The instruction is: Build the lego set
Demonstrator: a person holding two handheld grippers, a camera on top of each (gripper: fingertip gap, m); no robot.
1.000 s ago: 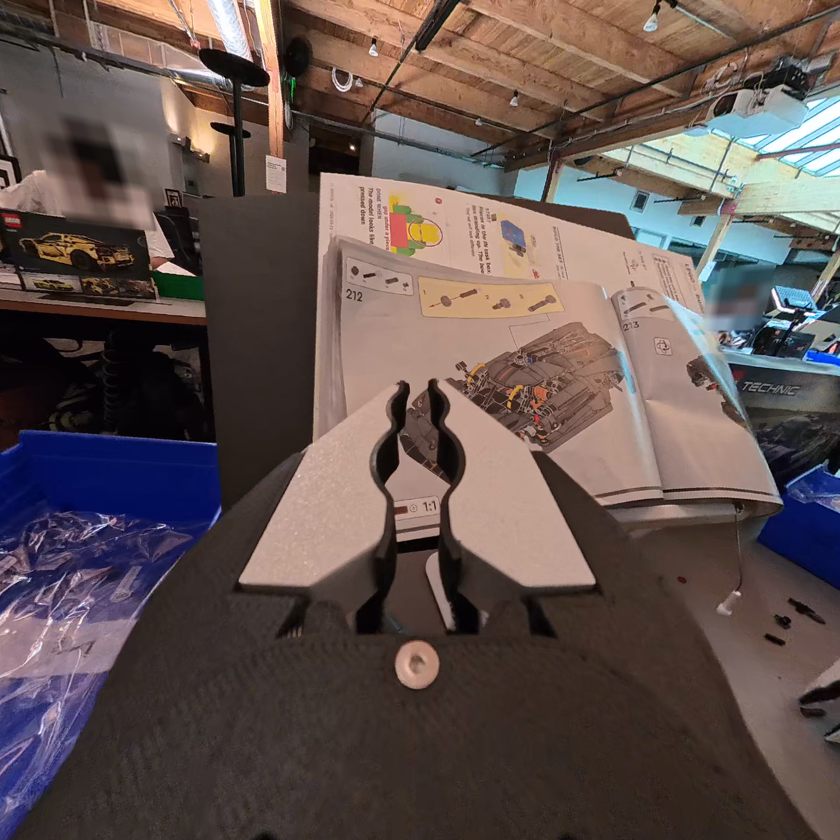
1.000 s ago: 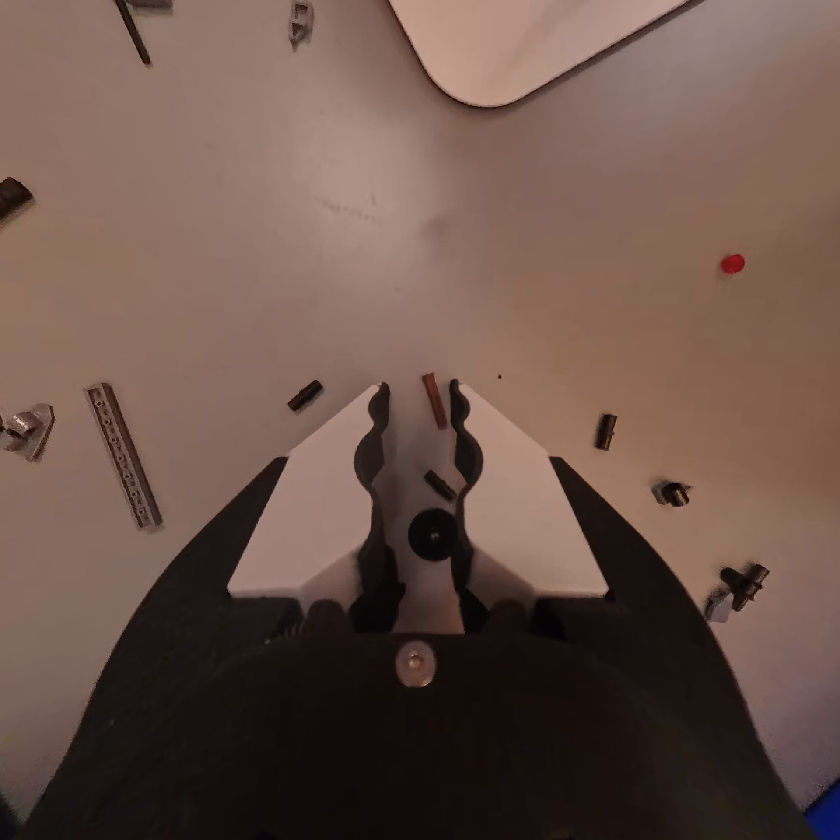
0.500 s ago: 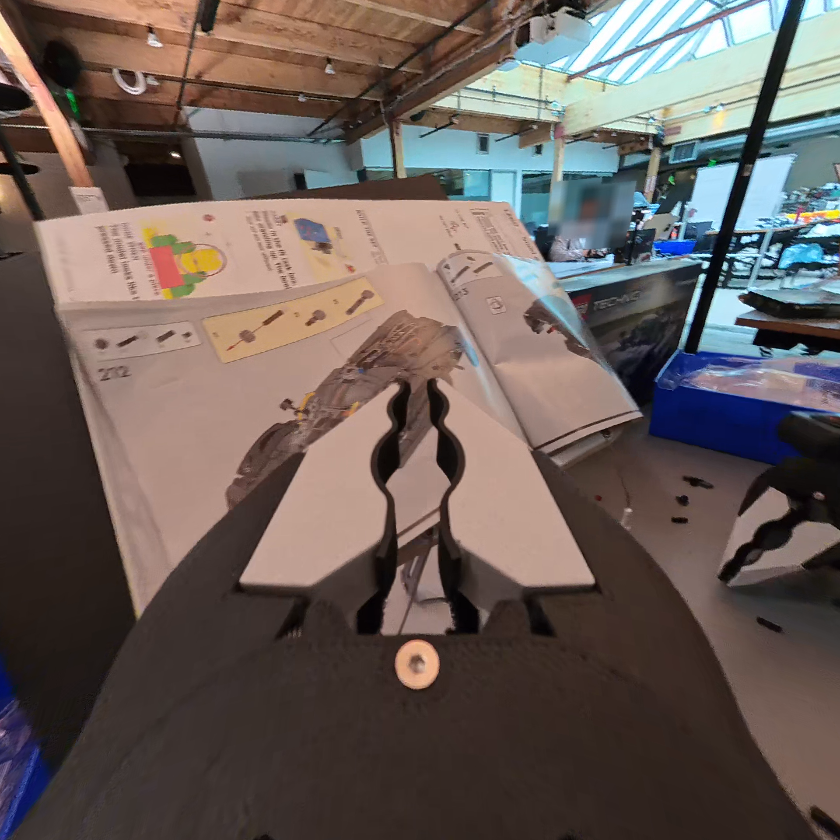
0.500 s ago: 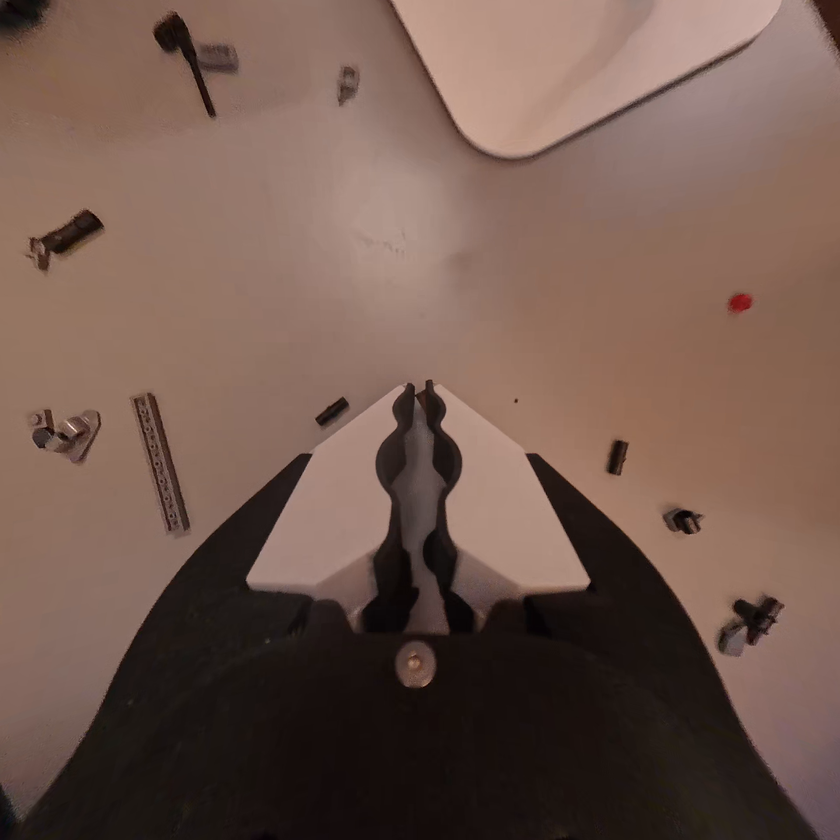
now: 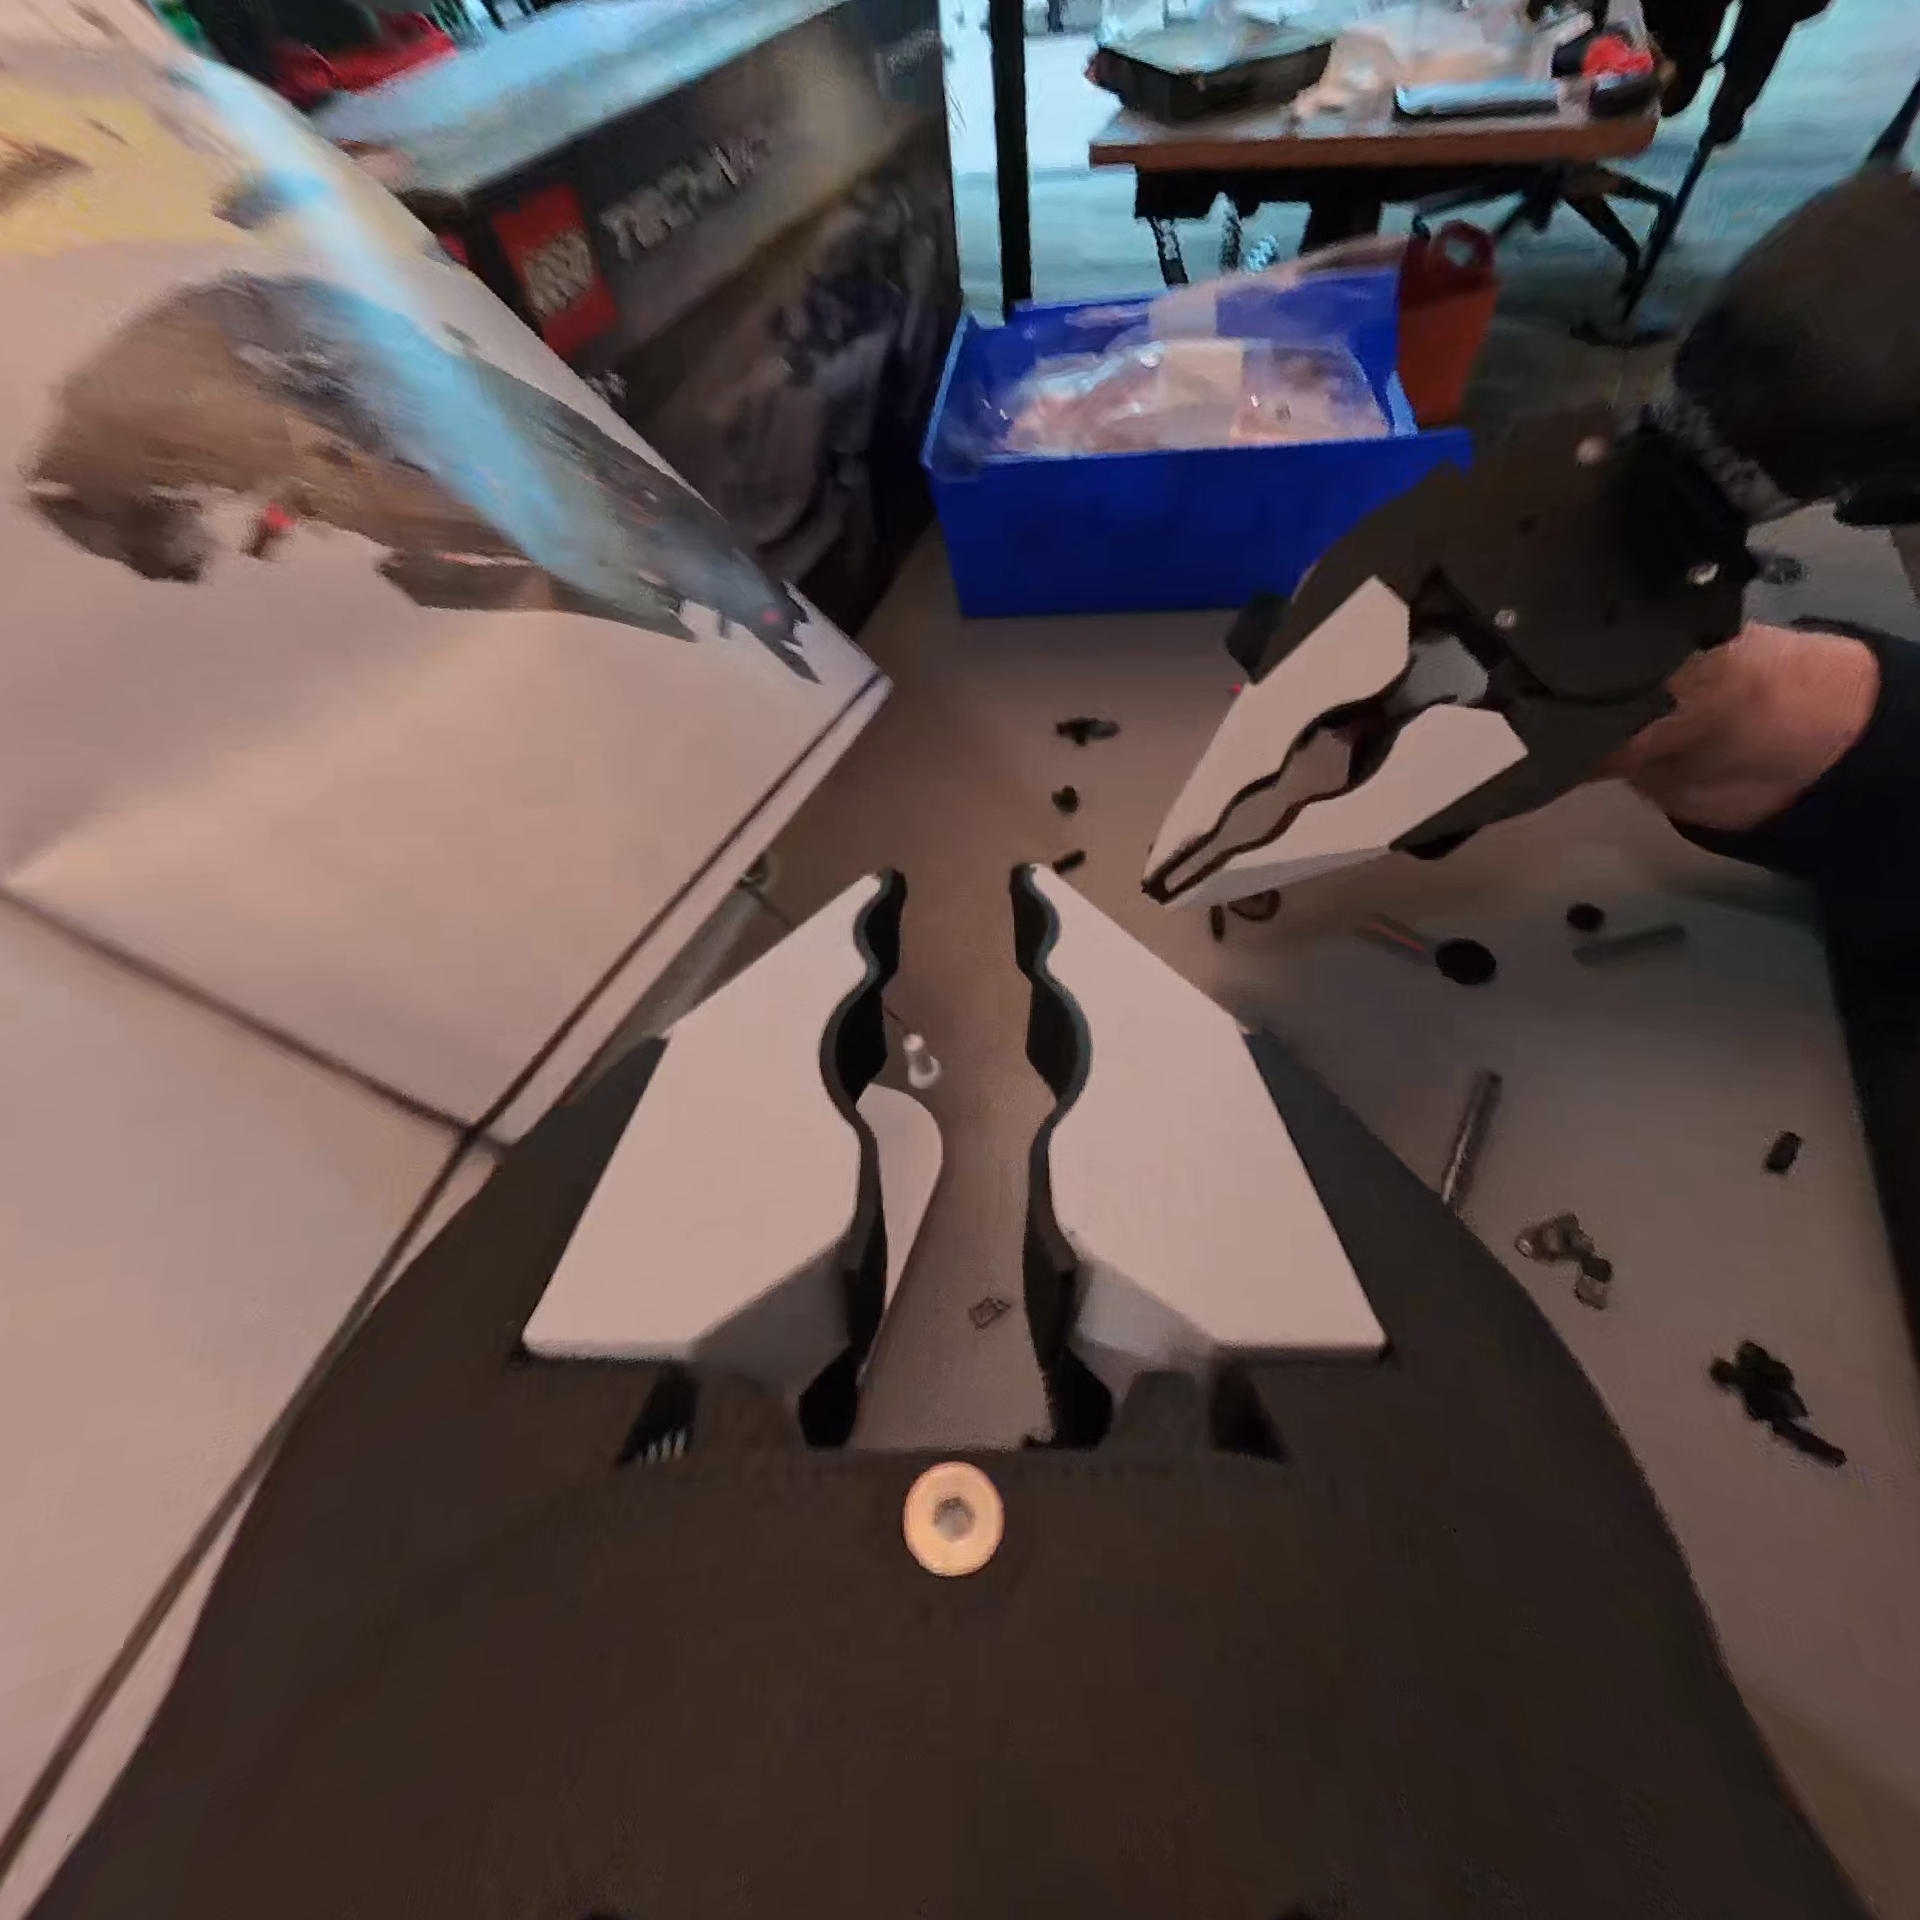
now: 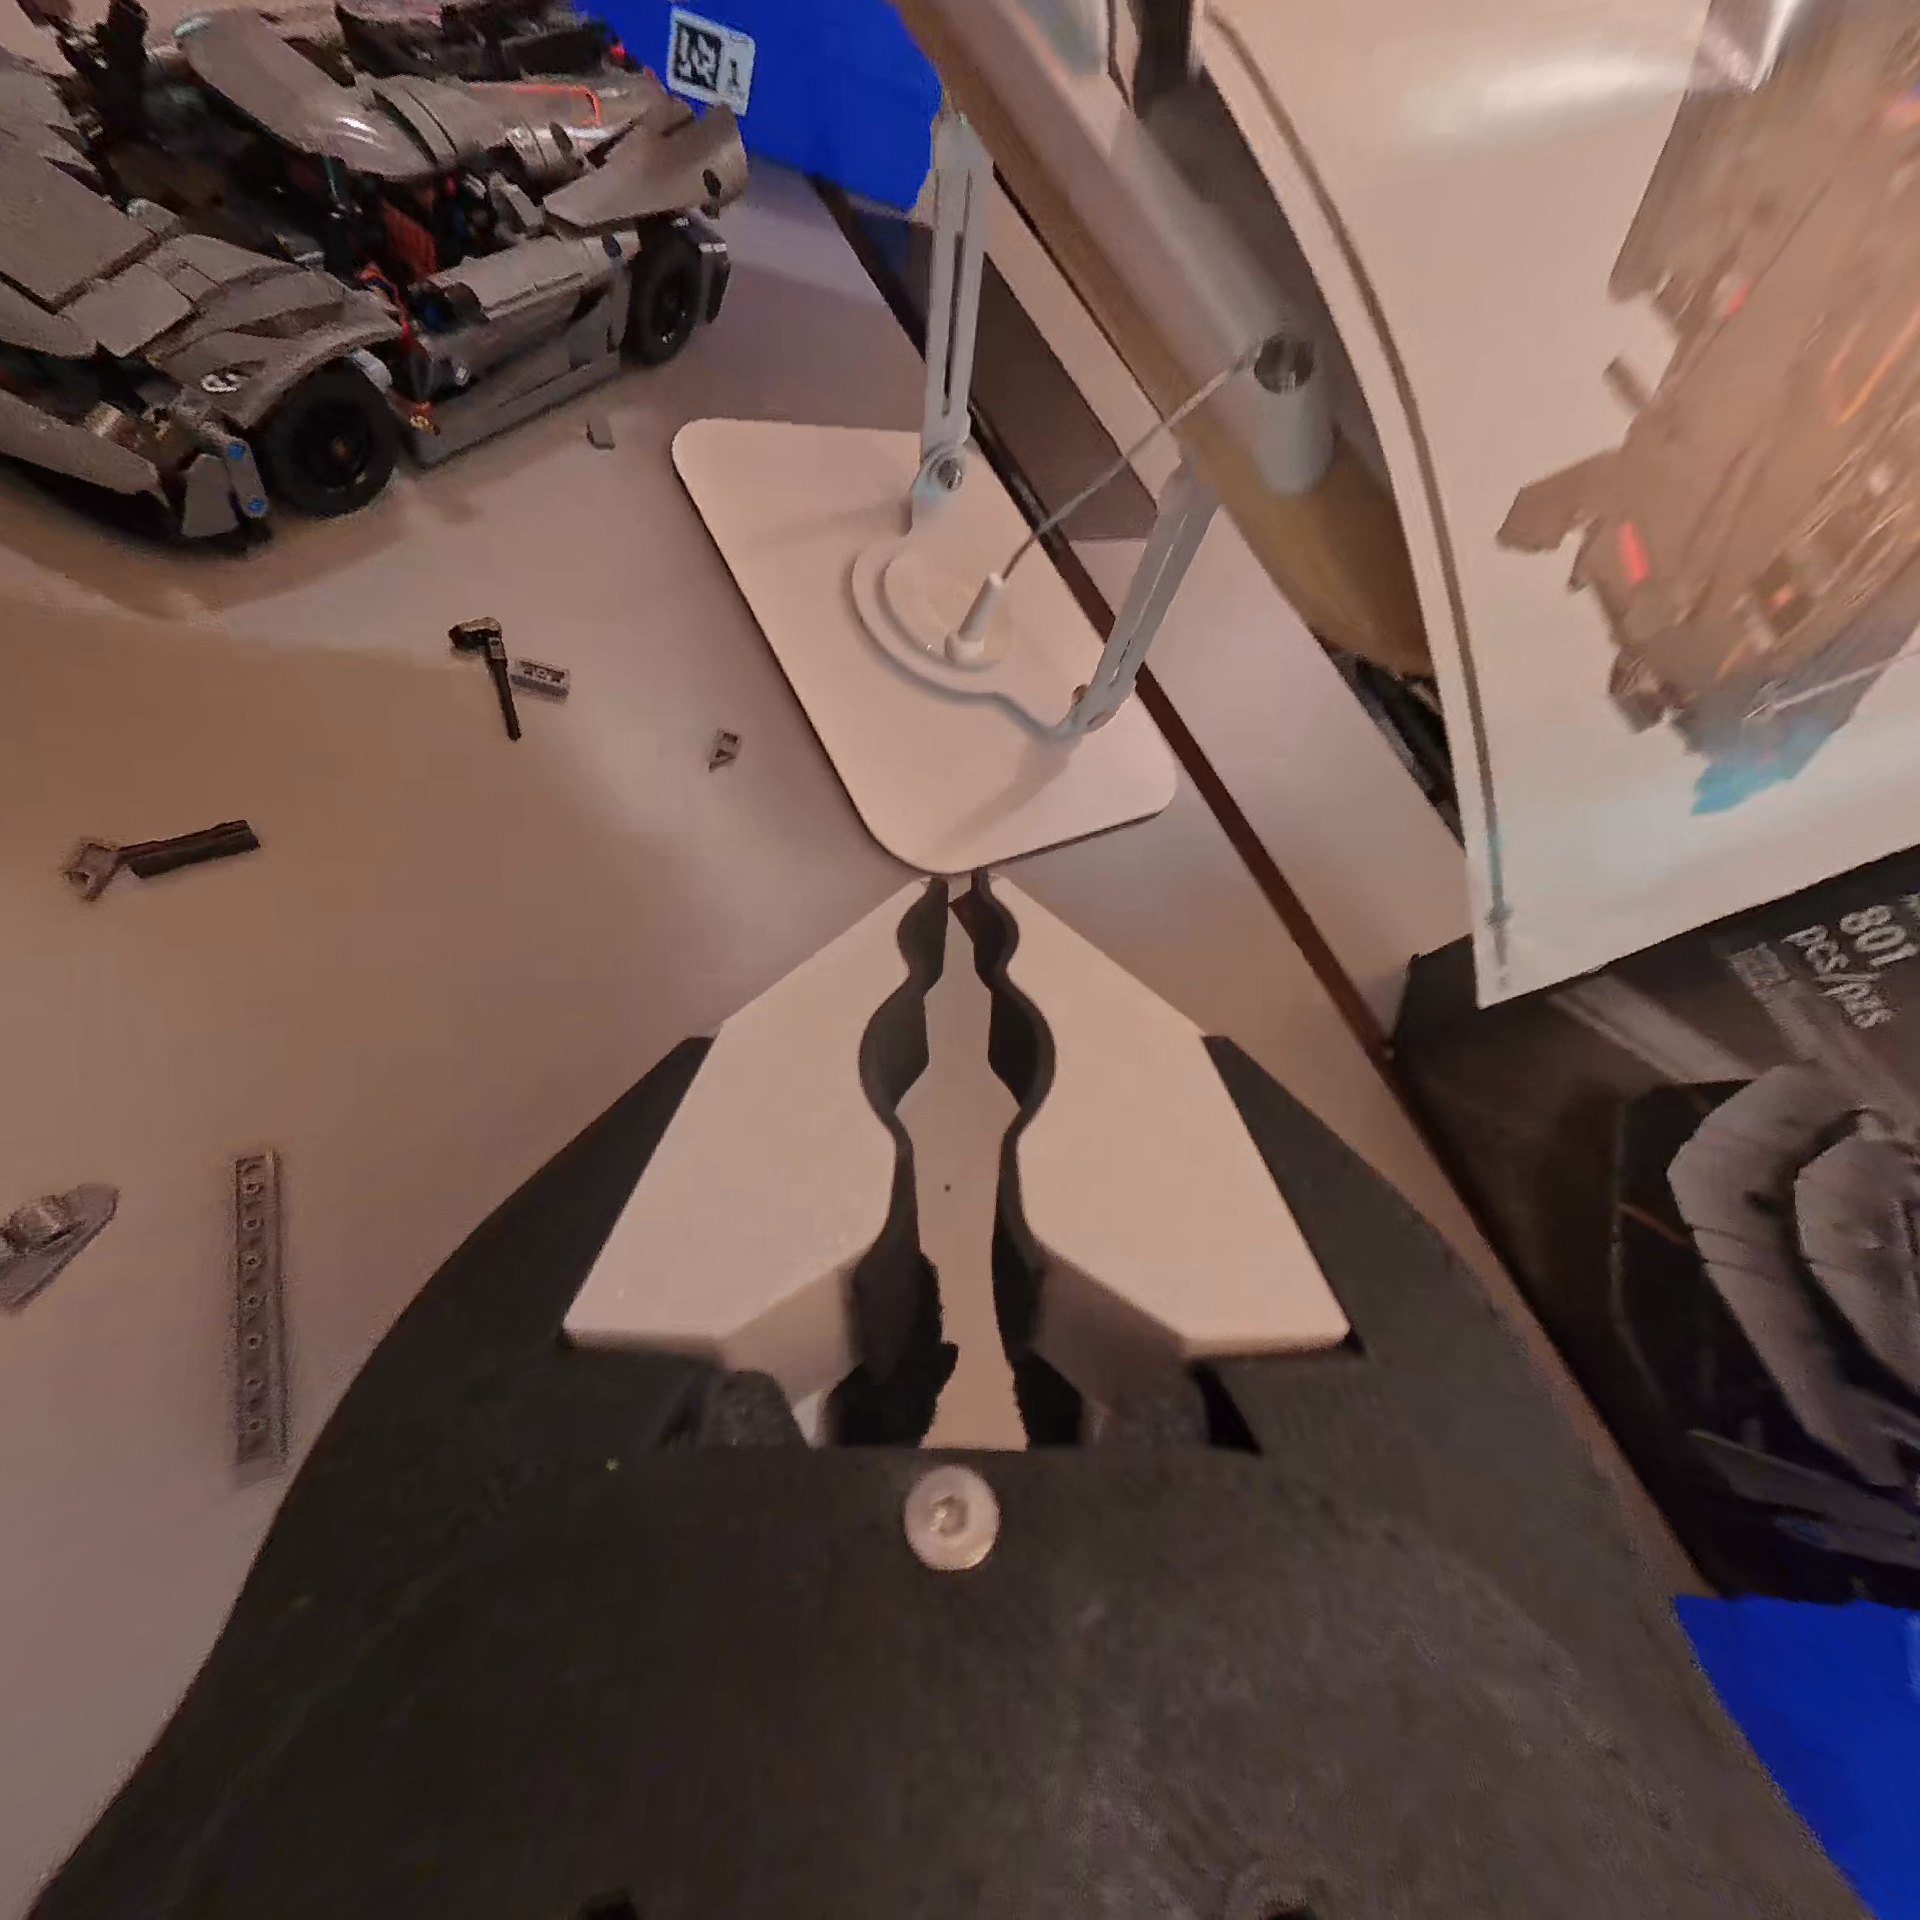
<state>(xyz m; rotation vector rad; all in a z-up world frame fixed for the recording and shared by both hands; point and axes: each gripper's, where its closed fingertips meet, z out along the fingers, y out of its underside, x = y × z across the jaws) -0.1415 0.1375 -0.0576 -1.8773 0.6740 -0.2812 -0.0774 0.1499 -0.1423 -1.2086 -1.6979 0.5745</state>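
My left gripper point(image 5: 958, 881) is open and empty, low over the table beside the open instruction booklet point(image 5: 312, 748). My right gripper point(image 6: 958, 885) is shut on a small brown pin that barely shows at its tips. It also shows in the left wrist view point(image 5: 1158, 888), held by a hand, tips down just right of my left gripper's tips. The partly built grey lego car point(image 6: 312, 291) stands at the far left in the right wrist view. Loose parts lie on the table: a grey beam point(image 6: 258, 1309), a black axle point(image 6: 501, 675), black pins point(image 5: 1086, 727) and a black disc point(image 5: 1465, 961).
The booklet stand's white base point(image 6: 831, 499) lies just beyond my right gripper. The dark lego box point(image 5: 727, 260) stands behind the booklet and shows at the right in the right wrist view point(image 6: 1714, 1351). A blue bin point(image 5: 1195, 520) holding plastic bags is behind the loose parts. There is about 12 centimeters between the tips of the two grippers. My left tips are about 25 centimeters from the grey beam point(image 6: 258, 1309), my right tips only 15 centimeters. Seen from the left wrist view point(image 5: 1474, 1138) as well.
My right gripper closed on the brown pin and lifted it, tilting up toward the stand. My left gripper swung right and down from the booklet to the table and opened.
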